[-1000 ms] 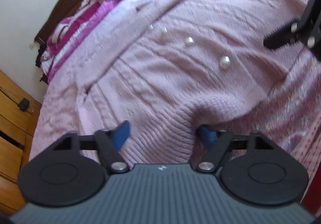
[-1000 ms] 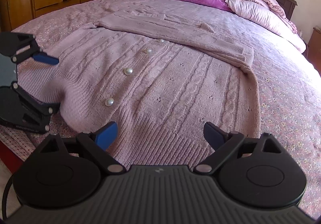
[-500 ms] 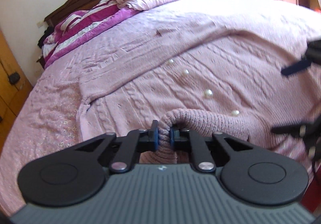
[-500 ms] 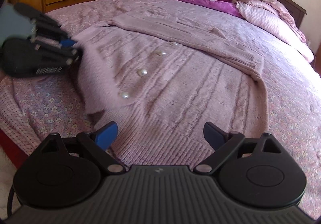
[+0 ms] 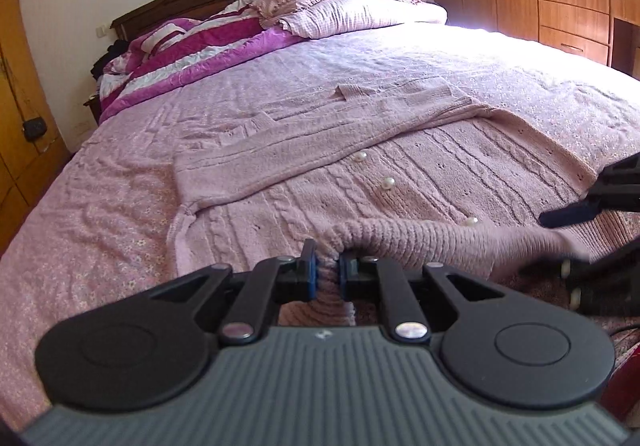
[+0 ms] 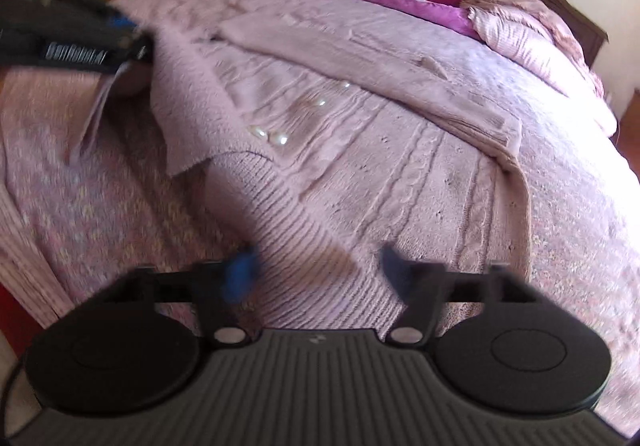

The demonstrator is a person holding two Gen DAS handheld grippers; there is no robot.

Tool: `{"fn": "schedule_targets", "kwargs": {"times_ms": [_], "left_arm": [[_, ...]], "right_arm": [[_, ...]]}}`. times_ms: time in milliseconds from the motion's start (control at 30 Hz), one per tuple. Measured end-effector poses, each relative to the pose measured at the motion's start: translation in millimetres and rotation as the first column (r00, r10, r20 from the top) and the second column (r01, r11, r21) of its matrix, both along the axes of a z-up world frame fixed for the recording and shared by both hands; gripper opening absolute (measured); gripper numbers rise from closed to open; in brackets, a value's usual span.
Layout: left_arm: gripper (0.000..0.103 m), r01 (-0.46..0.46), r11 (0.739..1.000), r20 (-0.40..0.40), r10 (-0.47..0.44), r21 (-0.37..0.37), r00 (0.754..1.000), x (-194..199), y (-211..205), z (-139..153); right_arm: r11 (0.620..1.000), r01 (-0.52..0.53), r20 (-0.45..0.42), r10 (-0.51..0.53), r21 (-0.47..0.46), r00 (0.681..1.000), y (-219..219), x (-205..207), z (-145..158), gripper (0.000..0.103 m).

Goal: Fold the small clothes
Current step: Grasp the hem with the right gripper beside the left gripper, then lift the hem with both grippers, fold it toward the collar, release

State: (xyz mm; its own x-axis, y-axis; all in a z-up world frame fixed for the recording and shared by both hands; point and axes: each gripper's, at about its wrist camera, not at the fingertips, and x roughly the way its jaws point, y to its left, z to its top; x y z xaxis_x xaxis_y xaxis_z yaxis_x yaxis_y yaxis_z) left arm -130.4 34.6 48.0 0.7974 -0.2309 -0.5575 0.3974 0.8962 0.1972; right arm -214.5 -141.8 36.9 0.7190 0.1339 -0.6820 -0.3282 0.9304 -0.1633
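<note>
Currently your left gripper [image 5: 327, 271] pinches the pink cable-knit cardigan's [image 5: 420, 166] ribbed hem [image 5: 400, 236]; your right gripper [image 6: 316, 268] is spread wide.

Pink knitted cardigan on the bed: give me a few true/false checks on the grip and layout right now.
1. The left tool is shut on the pink knitted cardigan's ribbed hem. True.
2. The right tool grips the hem too. False: its jaws stand open over the ribbing.
3. A sleeve lies folded across the cardigan's chest. True.
4. The cardigan has dark buttons. False: pearl-white buttons.
5. The cardigan lies on a wooden floor. False: on the pink floral bedspread.
</note>
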Motion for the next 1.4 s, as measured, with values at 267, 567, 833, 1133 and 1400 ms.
{"fn": "schedule_targets", "kwargs": {"times_ms": [267, 567, 833, 1133, 1400], "left_arm": [[0.013, -0.038, 0.999, 0.018, 0.039, -0.038, 0.999, -6, 10, 5], [0.013, -0.069, 0.992, 0.055, 0.075, -0.101, 0.996, 15, 14, 29], [0.012, -0.076, 0.989, 0.086, 0.088, -0.130, 0.992, 42, 12, 47], [0.012, -0.101, 0.982, 0.145, 0.125, -0.158, 0.982, 82, 5, 62], [0.012, -0.127, 0.980, 0.200, 0.157, -0.156, 0.967, 131, -8, 70]], "right_arm": [[0.989, 0.063, 0.120, -0.079, 0.133, 0.990, -11, 0, 21, 0.012], [0.969, 0.078, 0.243, -0.136, 0.235, 0.960, -15, 23, 51, 0.012], [0.955, 0.069, 0.300, -0.159, 0.289, 0.941, -21, 59, 72, 0.012], [0.944, 0.067, 0.347, -0.184, 0.323, 0.919, -23, 109, 93, 0.012], [0.932, 0.080, 0.393, -0.226, 0.354, 0.891, -27, 167, 109, 0.012]]}}
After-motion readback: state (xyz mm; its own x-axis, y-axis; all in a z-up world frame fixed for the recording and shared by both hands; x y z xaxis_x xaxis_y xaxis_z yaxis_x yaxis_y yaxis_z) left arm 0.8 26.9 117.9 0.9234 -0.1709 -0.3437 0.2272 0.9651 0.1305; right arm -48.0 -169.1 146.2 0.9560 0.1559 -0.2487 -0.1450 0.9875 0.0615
